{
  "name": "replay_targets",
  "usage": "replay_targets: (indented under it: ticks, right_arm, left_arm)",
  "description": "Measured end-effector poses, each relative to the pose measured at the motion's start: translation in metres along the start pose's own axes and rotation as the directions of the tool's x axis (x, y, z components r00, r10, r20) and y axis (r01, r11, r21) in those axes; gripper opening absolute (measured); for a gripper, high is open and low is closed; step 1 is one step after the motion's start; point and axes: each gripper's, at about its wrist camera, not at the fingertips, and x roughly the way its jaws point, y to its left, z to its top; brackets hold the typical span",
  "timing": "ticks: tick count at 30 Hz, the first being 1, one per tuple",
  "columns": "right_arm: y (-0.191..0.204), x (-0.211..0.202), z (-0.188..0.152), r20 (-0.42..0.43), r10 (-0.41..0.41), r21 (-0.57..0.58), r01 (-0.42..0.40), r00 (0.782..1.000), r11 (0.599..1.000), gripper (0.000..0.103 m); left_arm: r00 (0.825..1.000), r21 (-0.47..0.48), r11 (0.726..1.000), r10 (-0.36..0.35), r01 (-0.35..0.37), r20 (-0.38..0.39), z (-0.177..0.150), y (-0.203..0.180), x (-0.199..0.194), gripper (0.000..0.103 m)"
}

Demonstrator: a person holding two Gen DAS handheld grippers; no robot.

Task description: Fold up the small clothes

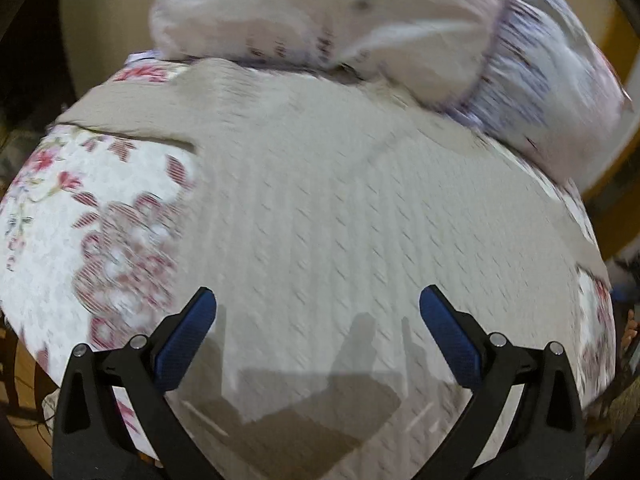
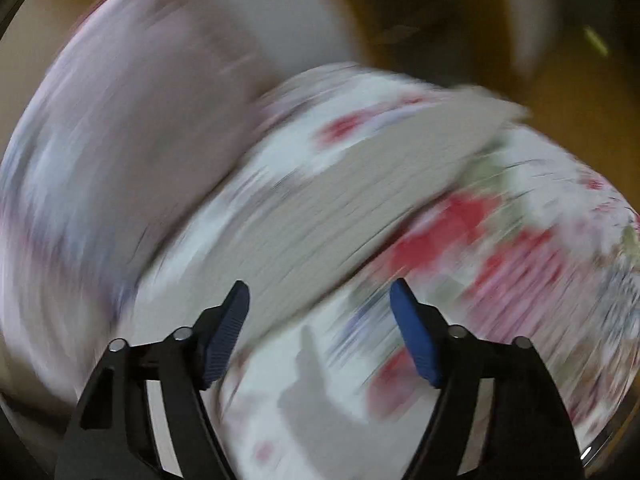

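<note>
A light beige textured garment (image 1: 320, 208) lies spread flat on a floral bedspread (image 1: 60, 216). My left gripper (image 1: 318, 304) hovers over its near part, open and empty, its blue pads wide apart. In the right wrist view, which is heavily blurred by motion, the same beige garment (image 2: 340, 208) shows as a slanted band on the floral bedspread (image 2: 520, 248). My right gripper (image 2: 320, 300) is open and empty above the garment's edge.
A pale lilac pillow (image 1: 360, 20) lies at the far end of the bed, partly on the garment's far edge; it also shows in the right wrist view (image 2: 120, 140). Wooden floor and dark room lie beyond the bed's edges.
</note>
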Motion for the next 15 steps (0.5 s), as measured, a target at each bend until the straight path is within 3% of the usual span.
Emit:
replay_targets:
  ticks: [1, 3, 5, 6, 7, 8, 9, 12, 15]
  right_arm:
    - [-0.026, 0.011, 0.023, 0.0, -0.003, 0.117, 0.003, 1.0, 0.993, 0.067]
    - [-0.055, 0.026, 0.043, -0.018, -0.012, 0.246, 0.016, 1.0, 0.969, 0.066]
    - [-0.069, 0.036, 0.054, 0.002, 0.021, 0.304, -0.021, 1.0, 0.953, 0.058]
    - [-0.069, 0.042, 0.06, 0.005, 0.018, 0.304, -0.018, 1.0, 0.953, 0.048]
    - [-0.068, 0.045, 0.061, 0.007, 0.014, 0.298, -0.015, 1.0, 0.954, 0.04]
    - [-0.068, 0.053, 0.065, -0.001, 0.01, 0.292, -0.009, 1.0, 0.956, 0.019]
    - [-0.067, 0.059, 0.068, 0.0, 0.005, 0.286, -0.005, 1.0, 0.958, 0.011]
    - [-0.049, 0.051, 0.074, 0.05, -0.016, 0.211, 0.005, 0.999, 0.977, 0.009]
    - [0.029, 0.028, 0.064, 0.124, 0.074, -0.04, -0.07, 0.989, 0.997, 0.009]
  left_arm:
    - [1.0, -0.013, 1.0, 0.015, -0.015, 0.0, 0.004, 0.004, 0.001, 0.101]
    - [0.999, -0.059, 0.997, 0.047, -0.047, -0.002, 0.016, 0.017, 0.003, 0.101]
    - [0.998, -0.089, 0.994, 0.061, -0.059, 0.019, 0.024, 0.027, 0.0, 0.101]
    - [0.996, -0.101, 0.992, 0.077, -0.073, 0.036, 0.028, 0.031, -0.002, 0.101]
    - [0.995, -0.108, 0.991, 0.091, -0.085, 0.05, 0.031, 0.036, -0.005, 0.101]
    - [0.993, -0.115, 0.989, 0.096, -0.088, 0.068, 0.035, 0.042, -0.008, 0.101]
    - [0.992, -0.12, 0.989, 0.1, -0.09, 0.079, 0.04, 0.047, -0.01, 0.101]
    - [0.984, -0.139, 0.982, 0.141, -0.125, 0.106, 0.062, 0.069, -0.015, 0.101]
    - [0.978, -0.193, 0.972, 0.16, -0.133, 0.135, 0.083, 0.102, -0.016, 0.101]
